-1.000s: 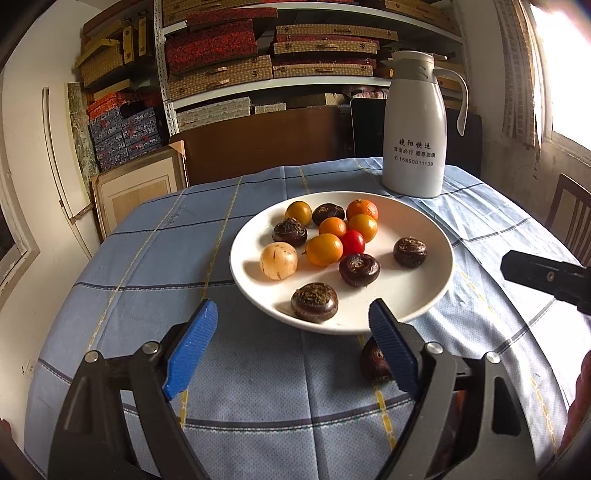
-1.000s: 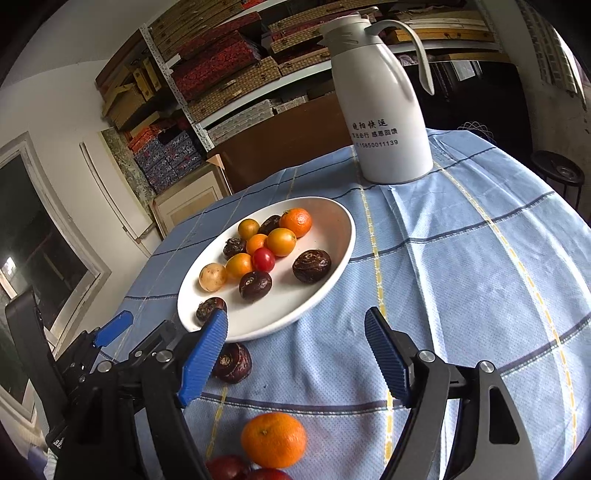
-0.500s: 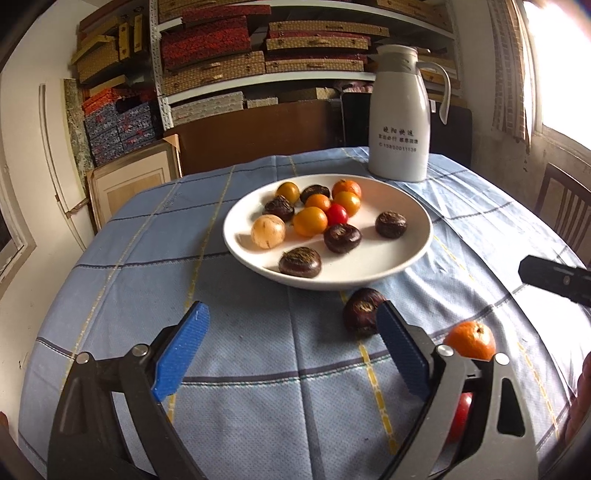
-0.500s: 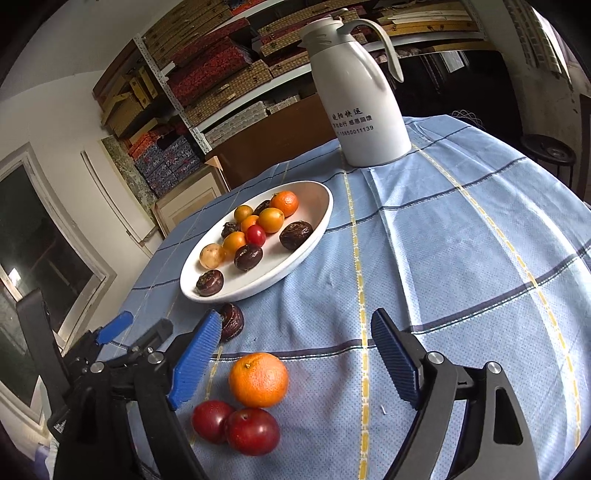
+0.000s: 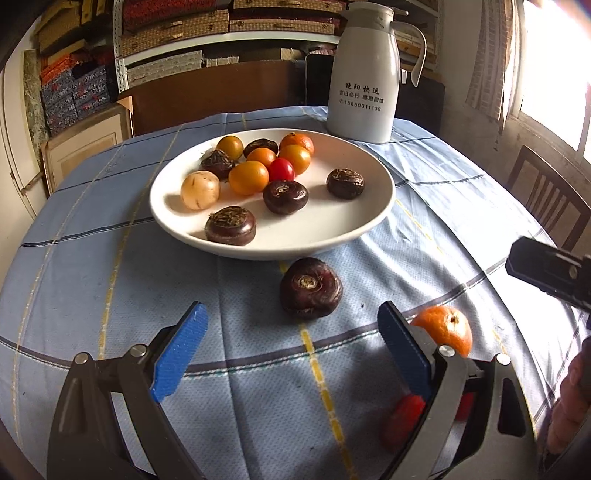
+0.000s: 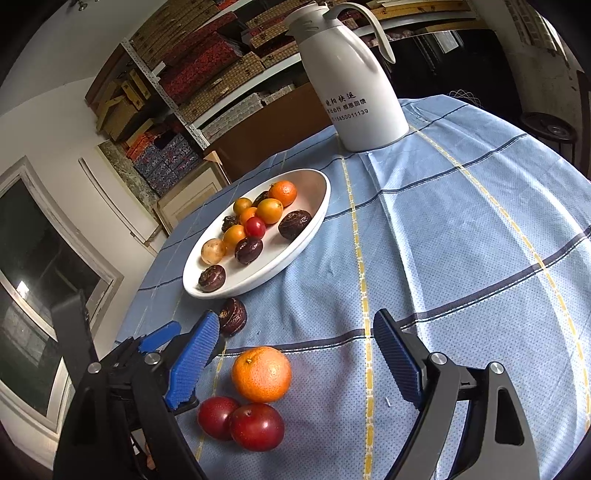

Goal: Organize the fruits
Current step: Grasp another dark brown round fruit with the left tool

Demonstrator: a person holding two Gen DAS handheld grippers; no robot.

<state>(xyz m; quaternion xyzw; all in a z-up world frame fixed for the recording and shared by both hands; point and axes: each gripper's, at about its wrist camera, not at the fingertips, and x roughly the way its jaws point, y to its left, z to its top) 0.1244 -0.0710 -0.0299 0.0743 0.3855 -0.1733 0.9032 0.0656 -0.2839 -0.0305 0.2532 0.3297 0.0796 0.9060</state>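
A white plate (image 5: 362, 218) (image 6: 314, 229) holds several small orange, red and dark brown fruits. A dark brown fruit (image 5: 310, 292) (image 6: 232, 316) lies on the blue cloth just in front of the plate. An orange (image 5: 445, 328) (image 6: 261, 373) and two red fruits (image 6: 242, 424) lie nearer, off the plate. My left gripper (image 5: 291, 350) is open and empty, just short of the brown fruit. My right gripper (image 6: 295, 362) is open and empty, with the orange between its fingers' line.
A white thermos jug (image 5: 364, 70) (image 6: 351, 81) stands behind the plate on the round table's blue checked cloth (image 6: 461, 221). Shelves of boxes (image 5: 177, 29) line the back wall. A wooden chair (image 5: 546, 195) stands at the right.
Both grippers have pulled back toward me from the plate. The brown fruit, the orange and the red fruits on the cloth have come into view. Both stay open.
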